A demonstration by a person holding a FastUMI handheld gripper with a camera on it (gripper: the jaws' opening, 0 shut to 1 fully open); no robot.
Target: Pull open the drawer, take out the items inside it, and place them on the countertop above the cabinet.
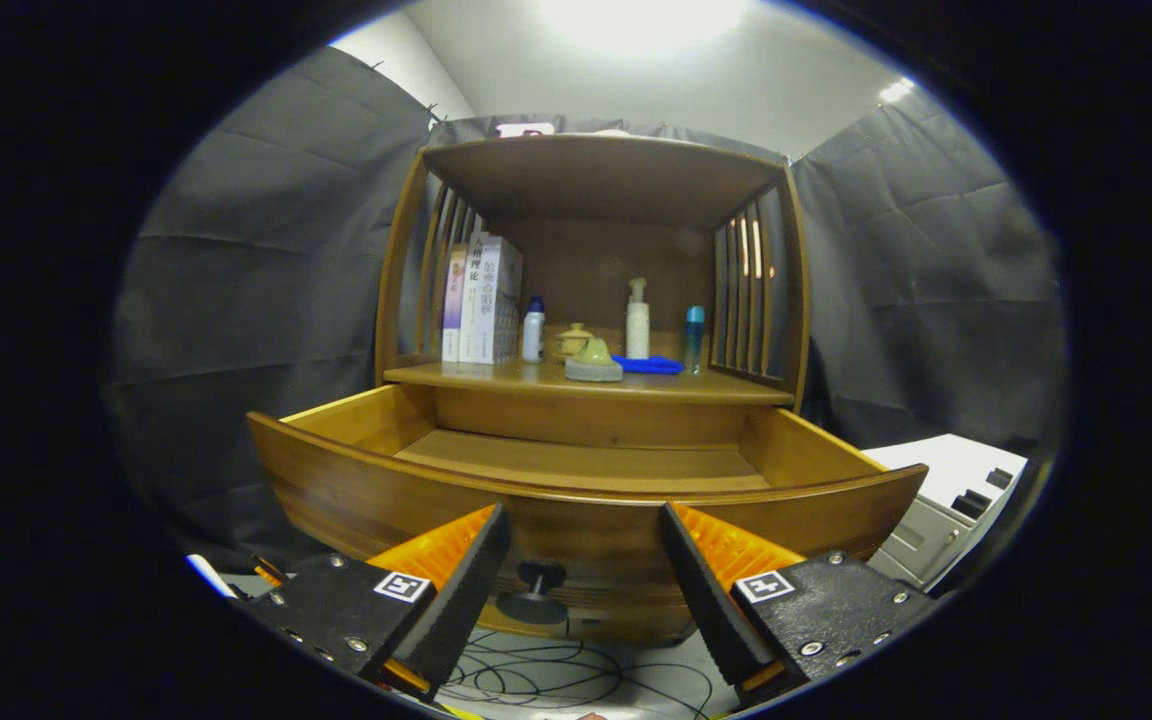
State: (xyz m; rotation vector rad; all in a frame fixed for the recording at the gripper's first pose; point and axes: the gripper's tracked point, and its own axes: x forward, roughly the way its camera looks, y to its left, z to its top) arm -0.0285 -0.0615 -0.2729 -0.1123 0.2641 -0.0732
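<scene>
Hanging low in front of the pulled-out drawer (586, 500), tongs (586, 570) spread wide, pinching nothing. Sitting between the fingers, a bit beyond them: the small round knob (539, 576). Lying up and ahead, past the curved front board: the drawer's inside, bare as far as can be seen. Resting higher still on the worktop (496, 378): books (483, 298), bottles, a little pot (593, 361). Probably needing a lift over the front board next.

Parted tongs (584, 540) before open drawer (586, 500)

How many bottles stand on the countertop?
3: a white bottle beside the books, a pump bottle mid-shelf, a blue bottle right. Open tongs flank the drawer knob.
</scene>
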